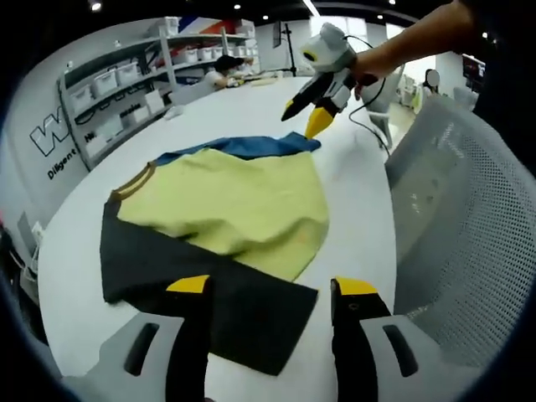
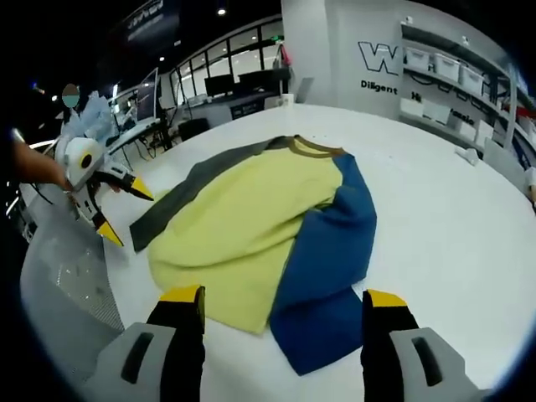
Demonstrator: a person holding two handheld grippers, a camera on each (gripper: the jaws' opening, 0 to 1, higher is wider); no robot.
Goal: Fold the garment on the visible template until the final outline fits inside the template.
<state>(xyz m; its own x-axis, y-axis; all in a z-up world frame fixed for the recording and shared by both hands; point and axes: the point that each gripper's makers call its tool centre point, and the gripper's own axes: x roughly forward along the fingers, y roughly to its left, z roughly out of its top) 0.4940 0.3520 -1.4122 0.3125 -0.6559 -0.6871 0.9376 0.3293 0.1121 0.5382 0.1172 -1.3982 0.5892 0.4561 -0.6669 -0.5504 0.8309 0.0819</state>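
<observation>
In the left gripper view, the left gripper (image 1: 272, 289) hangs with its two yellow-tipped black jaws spread wide apart and holding nothing; directly ahead of them, on the white table (image 1: 360, 209), lies the garment (image 1: 226, 226), a shirt with a pale yellow body, one dark grey sleeve and one blue sleeve, spread fairly flat; the dark grey sleeve (image 1: 218, 310) is the nearest part, running under and just past the tip of the left jaw, while the blue sleeve (image 1: 251, 147) lies at the far side of the shirt; beyond the blue sleeve the right gripper (image 1: 308, 115), held in a person's hand (image 1: 373, 63), hovers above the table with its jaws a little apart and empty, close to the blue edge but apart from it. In the right gripper view, the right gripper (image 2: 285, 300) has its own jaws open and empty; the blue sleeve (image 2: 331, 260) lies just ahead between them and the yellow body (image 2: 243, 230) extends ahead and to the left, with the brownish collar (image 2: 314, 148) at the far end; far off to the left, the left gripper (image 2: 121, 209) floats with its jaws parted over a white mesh surface (image 2: 67, 276) beside the table's edge; shelving with white bins (image 2: 456, 67) stands beyond the table at the far right.
</observation>
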